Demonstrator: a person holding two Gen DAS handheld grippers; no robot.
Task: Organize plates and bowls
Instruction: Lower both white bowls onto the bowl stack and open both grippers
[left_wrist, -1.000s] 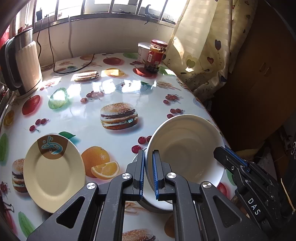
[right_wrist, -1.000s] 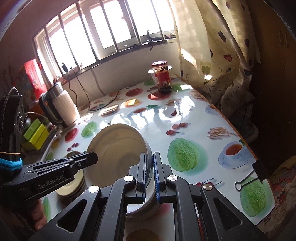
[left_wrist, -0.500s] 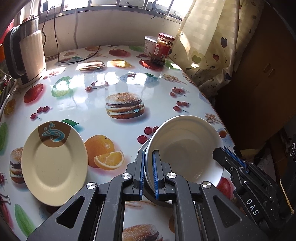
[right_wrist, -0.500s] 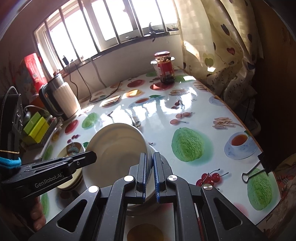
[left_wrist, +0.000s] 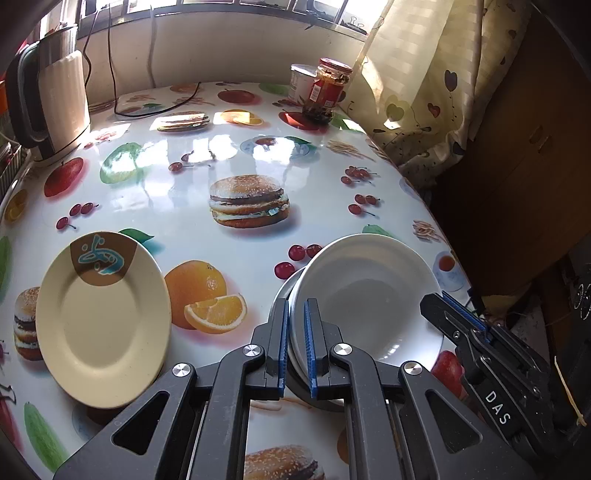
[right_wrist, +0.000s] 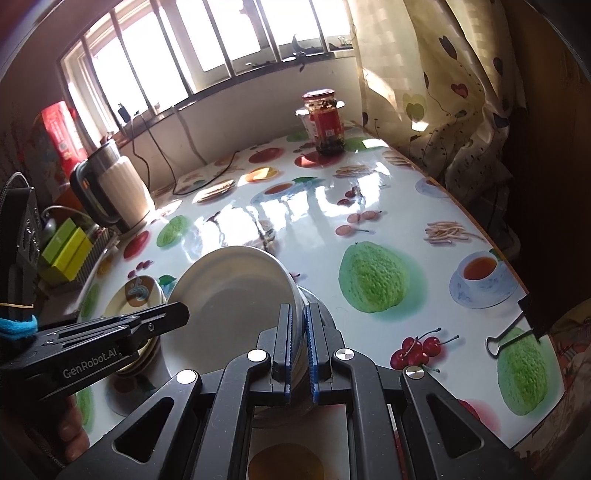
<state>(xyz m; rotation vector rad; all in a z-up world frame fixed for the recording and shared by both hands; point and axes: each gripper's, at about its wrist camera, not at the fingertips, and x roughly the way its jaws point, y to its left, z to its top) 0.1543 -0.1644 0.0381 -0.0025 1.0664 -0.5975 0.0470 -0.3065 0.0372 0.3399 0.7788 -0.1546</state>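
Observation:
A white bowl (left_wrist: 369, 295) is held tilted between both grippers, just above a darker bowl (left_wrist: 288, 288) on the table. My left gripper (left_wrist: 295, 347) is shut on the white bowl's near rim. My right gripper (right_wrist: 300, 350) is shut on the same bowl (right_wrist: 236, 295) at its opposite rim; the darker bowl (right_wrist: 317, 306) shows beneath it. The right gripper also shows in the left wrist view (left_wrist: 458, 325). A cream plate with a brown and blue motif (left_wrist: 99, 317) lies flat to the left, and it also shows in the right wrist view (right_wrist: 136, 295).
A printed tablecloth (left_wrist: 240, 147) covers the table. An electric kettle (left_wrist: 51, 103) with a cord stands at the back left. A red-labelled jar (left_wrist: 328, 92) and a white tub (left_wrist: 301, 83) stand at the back. A curtain (left_wrist: 424, 92) hangs right. A binder clip (right_wrist: 513, 328) lies at the right edge.
Both grippers have lowered the white bowl a little toward the darker bowl, keeping hold of it. The cream plate has not moved on the table.

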